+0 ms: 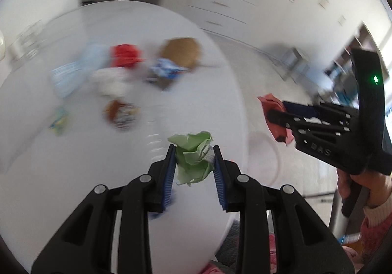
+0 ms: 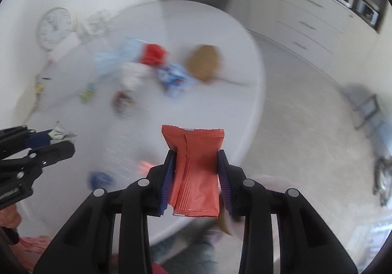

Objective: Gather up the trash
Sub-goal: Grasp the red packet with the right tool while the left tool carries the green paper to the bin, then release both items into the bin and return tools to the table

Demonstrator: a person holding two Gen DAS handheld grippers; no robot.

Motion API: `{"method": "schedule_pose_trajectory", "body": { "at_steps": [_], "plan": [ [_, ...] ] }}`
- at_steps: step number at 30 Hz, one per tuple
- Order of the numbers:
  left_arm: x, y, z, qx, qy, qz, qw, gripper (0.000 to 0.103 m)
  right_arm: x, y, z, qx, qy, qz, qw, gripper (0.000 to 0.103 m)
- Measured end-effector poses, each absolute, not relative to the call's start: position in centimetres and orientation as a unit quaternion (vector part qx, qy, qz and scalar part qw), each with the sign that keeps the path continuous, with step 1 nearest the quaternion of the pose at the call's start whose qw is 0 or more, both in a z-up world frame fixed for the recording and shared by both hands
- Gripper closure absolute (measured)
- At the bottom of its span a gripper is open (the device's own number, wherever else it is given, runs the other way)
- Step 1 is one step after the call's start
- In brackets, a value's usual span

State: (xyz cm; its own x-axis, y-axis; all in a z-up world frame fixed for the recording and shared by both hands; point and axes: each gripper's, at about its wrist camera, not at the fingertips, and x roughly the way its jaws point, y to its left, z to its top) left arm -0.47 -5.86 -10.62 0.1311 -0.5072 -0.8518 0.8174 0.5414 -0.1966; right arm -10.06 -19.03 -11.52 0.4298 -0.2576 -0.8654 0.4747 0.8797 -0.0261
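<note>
Left wrist: left tongs point(image 1: 194, 159) clenched on green wad point(image 1: 193, 159); right tongs point(image 2: 196, 166) grasping red wrapper point(image 2: 194, 176), long axis along fingers. Remaining trash point(image 1: 122, 78) ahead-left, nearer left.

litter cluster point(image 1: 127, 78) mid-table point(image 1: 73, 176), near edge bare

The left gripper point(image 1: 194, 163) and the right gripper point(image 2: 196, 173) both look like matt black plastic with dull silver metal pins at the joints and ribbed blue pads point(image 1: 169, 181) on the inner faces of the fingers. The green wad point(image 1: 193, 159) clamped in the left one looks like thin, matt, heavily creased paper, while the red wrapper point(image 2: 196, 171) in the right one looks like smooth plastic film with a faint sheen, fine crimped ridges and a serrated end. The white table point(image 1: 73, 188) has a smooth, slightly glossy top.
</note>
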Motion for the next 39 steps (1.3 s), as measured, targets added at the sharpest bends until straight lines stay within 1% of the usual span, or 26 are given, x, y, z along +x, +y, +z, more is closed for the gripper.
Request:
{"method": "schedule_pose_trajectory", "body": {
  "at_steps": [3, 7, 12, 13, 15, 16, 18, 23, 26, 27, 29, 30, 31, 33, 38, 39],
  "plan": [
    [-4.5, -12.4, -12.2, 0.183, 0.494, -0.505, 0.684, 0.074, -15.4, -23.8, -12.2, 0.146, 0.487, -0.262, 0.821, 0.068],
    [-9.5, -20.7, -14.7, 0.201, 0.509, -0.565, 0.618, 0.074, -20.3, -27.8, -12.7, 0.156, 0.487, -0.298, 0.806, 0.068],
    [-12.8, -26.8, -18.1, 0.23, 0.536, -0.57, 0.579, 0.073, -24.7, -31.7, -13.4, 0.183, 0.481, -0.312, 0.799, 0.068],
    [-13.2, -27.7, -18.7, 0.233, 0.544, -0.564, 0.576, 0.068, -25.1, -32.1, -13.6, 0.186, 0.48, -0.311, 0.799, 0.068],
    [-13.6, -28.6, -19.3, 0.232, 0.554, -0.555, 0.575, 0.061, -25.8, -32.9, -13.9, 0.191, 0.478, -0.31, 0.799, 0.068],
    [-13.9, -29.1, -19.4, 0.233, 0.556, -0.553, 0.576, 0.055, -26.0, -33.4, -14.1, 0.194, 0.478, -0.308, 0.799, 0.068],
    [-14.0, -29.6, -19.3, 0.232, 0.555, -0.549, 0.581, 0.048, -26.2, -34.2, -14.3, 0.197, 0.477, -0.303, 0.801, 0.068],
    [-13.9, -30.2, -18.0, 0.233, 0.541, -0.535, 0.607, 0.041, -26.6, -34.8, -14.8, 0.201, 0.479, -0.278, 0.808, 0.067],
    [-12.8, -28.6, -16.1, 0.222, 0.529, -0.517, 0.635, 0.029, -26.3, -34.6, -15.6, 0.2, 0.489, -0.258, 0.809, 0.066],
    [-12.6, -28.4, -15.7, 0.224, 0.521, -0.506, 0.65, 0.023, -26.0, -34.4, -16.2, 0.202, 0.498, -0.249, 0.806, 0.063],
    [-12.1, -27.7, -14.5, 0.23, 0.503, -0.482, 0.68, 0.018, -25.6, -34.3, -17.1, 0.205, 0.508, -0.245, 0.8, 0.048],
    [-11.7, -27.0, -13.9, 0.227, 0.5, -0.476, 0.687, 0.016, -25.6, -34.3, -17.4, 0.206, 0.51, -0.247, 0.797, 0.031],
    [-11.4, -26.6, -13.5, 0.223, 0.499, -0.471, 0.692, 0.016, -25.5, -34.3, -17.6, 0.206, 0.512, -0.252, 0.795, 0.019],
    [-10.5, -25.5, -12.8, 0.21, 0.5, -0.457, 0.705, 0.015, -25.0, -34.3, -17.5, 0.204, 0.512, -0.256, 0.794, 0.011],
    [-8.5, -22.1, -10.3, 0.158, 0.501, -0.413, 0.744, 0.013, -22.9, -34.3, -15.3, 0.199, 0.494, -0.25, 0.809, 0.005],
    [-7.8, -21.1, -9.6, 0.147, 0.497, -0.4, 0.756, 0.011, -22.4, -34.2, -14.7, 0.196, 0.486, -0.249, 0.814, 0.003]
  ]
}}
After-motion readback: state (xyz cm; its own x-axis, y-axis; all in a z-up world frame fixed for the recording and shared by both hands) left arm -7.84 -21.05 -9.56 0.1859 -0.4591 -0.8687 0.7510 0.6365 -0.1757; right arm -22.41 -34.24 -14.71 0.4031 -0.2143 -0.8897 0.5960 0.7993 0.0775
